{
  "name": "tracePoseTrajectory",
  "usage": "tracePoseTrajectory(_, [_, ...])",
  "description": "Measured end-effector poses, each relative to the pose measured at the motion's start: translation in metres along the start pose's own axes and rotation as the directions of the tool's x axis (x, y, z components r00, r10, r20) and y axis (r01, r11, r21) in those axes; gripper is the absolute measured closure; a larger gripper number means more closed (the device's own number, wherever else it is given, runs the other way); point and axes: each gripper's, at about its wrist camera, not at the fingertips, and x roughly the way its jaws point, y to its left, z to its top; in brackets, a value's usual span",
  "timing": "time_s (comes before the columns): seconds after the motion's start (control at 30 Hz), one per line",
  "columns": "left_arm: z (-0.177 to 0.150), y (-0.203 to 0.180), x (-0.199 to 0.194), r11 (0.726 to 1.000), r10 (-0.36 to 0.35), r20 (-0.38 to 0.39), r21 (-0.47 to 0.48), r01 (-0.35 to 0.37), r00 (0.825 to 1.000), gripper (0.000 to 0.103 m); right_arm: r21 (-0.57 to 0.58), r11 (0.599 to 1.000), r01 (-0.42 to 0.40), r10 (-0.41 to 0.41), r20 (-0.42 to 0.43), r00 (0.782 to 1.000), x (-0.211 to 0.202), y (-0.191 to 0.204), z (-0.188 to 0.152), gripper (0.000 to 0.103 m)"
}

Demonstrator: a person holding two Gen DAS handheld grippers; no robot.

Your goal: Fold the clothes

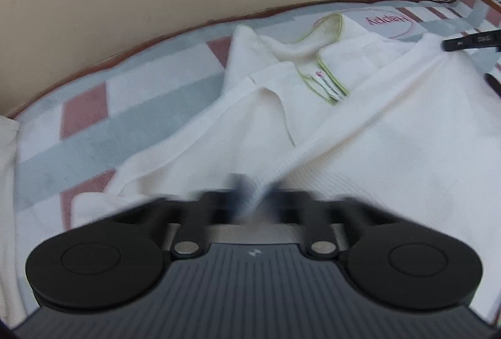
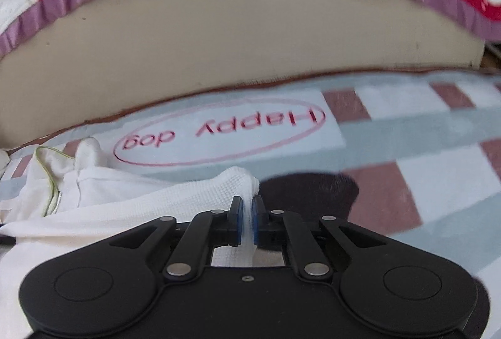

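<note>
White shirt (image 1: 360,132) on checked blanket (image 1: 94,126), left gripper (image 1: 250,198) jaws closed on a fabric fold, right gripper (image 2: 247,213) jaws pinching shirt edge

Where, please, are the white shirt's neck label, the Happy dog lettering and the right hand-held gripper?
neck label (image 1: 328,85): left wrist view, middle of the tag.
Happy dog lettering (image 2: 219,127): right wrist view, centre of the words.
right hand-held gripper (image 2: 247,213): right wrist view, between the fingertips, pinching fabric.

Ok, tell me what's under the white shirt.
The white shirt lies on a checked blanket of grey, white and dusty-red blocks with "Happy dog" lettering. Whatever is directly beneath the shirt is covered.
</note>
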Motion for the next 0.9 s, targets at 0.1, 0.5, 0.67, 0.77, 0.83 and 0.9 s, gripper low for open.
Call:
tracePoseTrajectory(0.1, [0.01,-0.008,-0.026,0.998,0.063,0.174,-0.033,-0.058,0.983,0.101,-0.026,0.999,-0.023,0.025,0.075,0.997,-0.014,0.005,0.005,0.097])
tracePoseTrajectory(0.5, [-0.011,0.05,-0.02,0.929,0.296,0.038,-0.244,-0.278,0.954,0.057,-0.134,0.981,0.142,-0.137,0.045,0.99,0.006,0.01,-0.005,0.097])
tracePoseTrajectory(0.67, [-0.03,0.096,-0.035,0.893,0.201,-0.022,-0.407,-0.193,0.979,0.05,-0.071,0.992,0.103,-0.101,0.027,0.994,0.004,0.002,-0.002,0.097])
tracePoseTrajectory(0.77, [-0.043,0.107,-0.03,0.876,0.143,-0.06,-0.456,-0.154,0.988,0.041,-0.03,0.997,0.069,-0.069,0.019,0.997,0.004,-0.001,-0.003,0.096])
tracePoseTrajectory(0.83, [-0.047,0.105,-0.025,0.875,0.13,-0.052,-0.463,-0.139,0.99,0.034,-0.01,0.999,0.049,-0.049,0.015,0.999,0.004,-0.004,-0.003,0.096])
tracePoseTrajectory(0.9, [-0.044,0.099,-0.022,0.897,0.111,-0.004,-0.429,-0.102,0.994,0.038,0.009,1.0,0.028,-0.028,0.012,1.0,0.005,-0.007,-0.004,0.096])
